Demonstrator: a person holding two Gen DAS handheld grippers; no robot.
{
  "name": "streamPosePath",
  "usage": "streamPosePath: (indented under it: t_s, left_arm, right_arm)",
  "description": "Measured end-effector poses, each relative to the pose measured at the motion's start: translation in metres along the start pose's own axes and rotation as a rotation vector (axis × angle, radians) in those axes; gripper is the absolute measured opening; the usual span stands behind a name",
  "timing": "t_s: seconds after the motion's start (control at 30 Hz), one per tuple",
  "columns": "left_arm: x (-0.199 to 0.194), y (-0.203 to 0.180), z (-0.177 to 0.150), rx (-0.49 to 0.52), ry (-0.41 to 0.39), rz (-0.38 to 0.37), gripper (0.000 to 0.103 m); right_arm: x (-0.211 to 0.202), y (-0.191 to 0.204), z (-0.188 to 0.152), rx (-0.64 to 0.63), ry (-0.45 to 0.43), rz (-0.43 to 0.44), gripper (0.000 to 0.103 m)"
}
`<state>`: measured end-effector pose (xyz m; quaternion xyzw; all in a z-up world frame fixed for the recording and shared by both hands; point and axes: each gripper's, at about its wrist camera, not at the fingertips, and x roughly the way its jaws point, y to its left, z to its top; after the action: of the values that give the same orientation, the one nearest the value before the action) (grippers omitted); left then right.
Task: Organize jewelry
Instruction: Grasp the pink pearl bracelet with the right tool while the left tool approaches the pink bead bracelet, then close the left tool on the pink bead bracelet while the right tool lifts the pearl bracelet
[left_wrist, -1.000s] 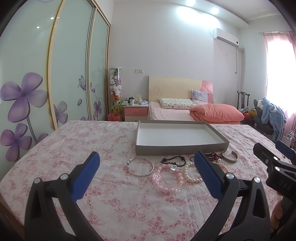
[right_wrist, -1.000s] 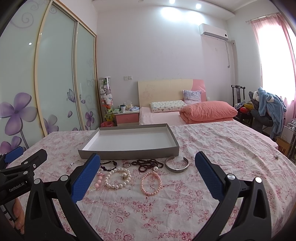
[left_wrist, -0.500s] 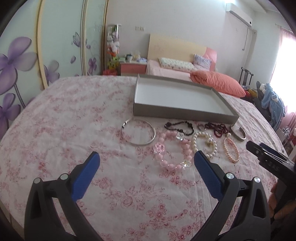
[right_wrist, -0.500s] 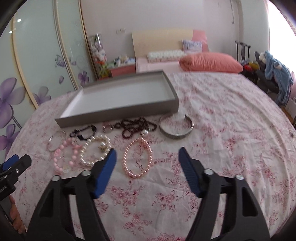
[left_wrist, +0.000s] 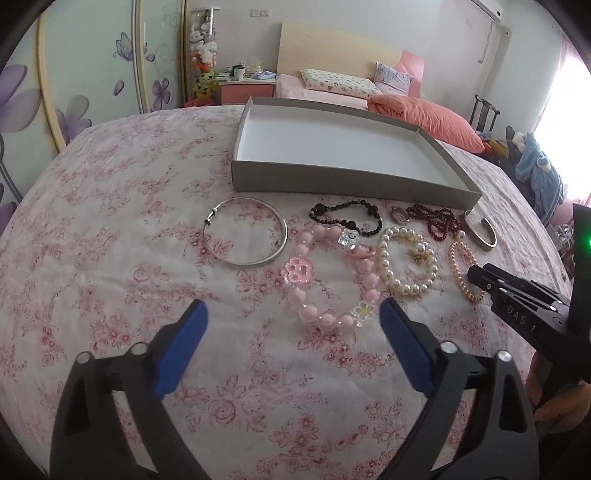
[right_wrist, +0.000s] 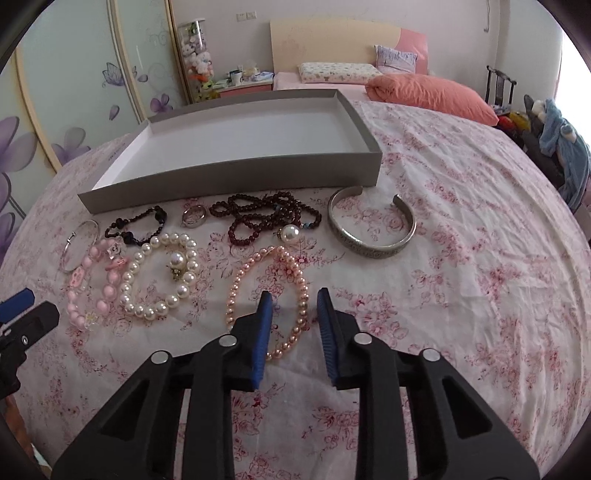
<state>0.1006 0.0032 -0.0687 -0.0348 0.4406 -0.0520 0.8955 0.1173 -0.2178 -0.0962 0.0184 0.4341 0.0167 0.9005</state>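
- Bedroom setting: your work surface is a bed covered with a pink floral sheet (right_wrist: 461, 258), with an orange pillow (right_wrist: 432, 94) and a wooden headboard (right_wrist: 328, 40) behind it.
- An open grey tray (right_wrist: 236, 177) with a white floor sits on the sheet; nothing lies inside it.
- Your right gripper (right_wrist: 293, 321) is partly closed, jaws set narrow but with a gap between them. The right-hand arc of the pink pearl bracelet (right_wrist: 236, 280) runs between the blue pads, and neither pad is pressed on it.
- Your left gripper (left_wrist: 293, 347) is spread wide and holds nothing. The pink bead bracelet (left_wrist: 295, 291) lies just ahead of it, its near end beside the right pad.
- In front of the tray, from left to right in the right wrist view: silver bangle (right_wrist: 75, 243), black bead bracelet (right_wrist: 133, 225), small ring (right_wrist: 194, 216), dark red bead strand (right_wrist: 258, 216) and silver cuff (right_wrist: 369, 243).
- The white pearl bracelet (right_wrist: 162, 280) lies between the two pink bracelets.
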Motion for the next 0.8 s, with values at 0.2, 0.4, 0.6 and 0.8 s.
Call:
streamPosePath:
  t_s: [0.2, 0.4, 0.6, 0.8]
  left_arm:
    - [0.015, -0.006, 0.007, 0.020, 0.040, -0.005, 0.068]
    - [0.030, -0.011, 0.012, 0.029, 0.090, -0.019, 0.058]
    - [0.041, -0.010, 0.023, 0.011, 0.101, -0.023, 0.051]
    - [0.046, -0.011, 0.029, 0.024, 0.095, -0.001, 0.033]
  right_arm:
    - [-0.007, 0.001, -0.005, -0.021, 0.000, -0.011, 0.007]
    - [-0.005, -0.014, -0.003, 0.014, -0.004, -0.005, 0.007]
    - [-0.004, -0.013, -0.002, 0.003, -0.010, -0.008, 0.007]
    - [-0.003, -0.014, 0.000, 0.015, 0.003, -0.004, 0.008]
